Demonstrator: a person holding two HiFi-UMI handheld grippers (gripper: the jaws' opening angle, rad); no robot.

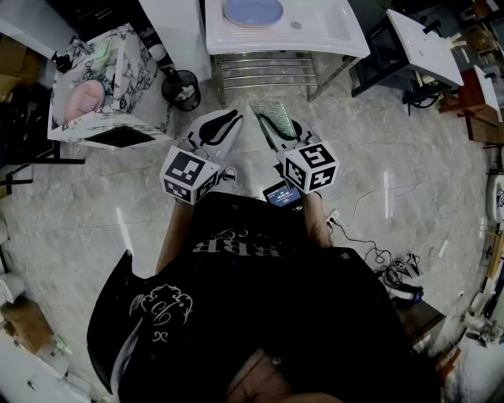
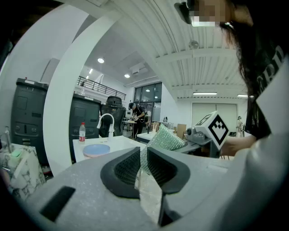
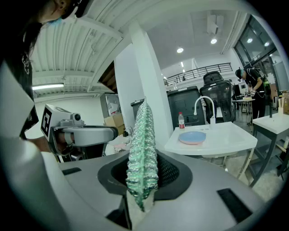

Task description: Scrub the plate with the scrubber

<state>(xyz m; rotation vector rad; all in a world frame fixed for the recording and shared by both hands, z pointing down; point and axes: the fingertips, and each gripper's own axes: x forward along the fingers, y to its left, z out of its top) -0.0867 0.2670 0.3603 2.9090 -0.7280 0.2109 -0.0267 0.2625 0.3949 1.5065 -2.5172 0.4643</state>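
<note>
A box with a marble pattern [image 1: 118, 118] stands on the floor at the far left. The left claw [image 1: 223, 123] is held over the floor near the person. Its jaws are spread just a little, with a thin gap and nothing in it. Right beside it, the right claw [image 1: 277, 128] is pinching the green scrubber [image 1: 272, 112], which sticks up on its edge between the jaws. Farther away stands a white table [image 1: 331, 35]. The blue plate [image 1: 252, 12] lies flat on it, well apart from both claws. A small bottle [image 3: 181, 120] stands behind the plate.
</note>
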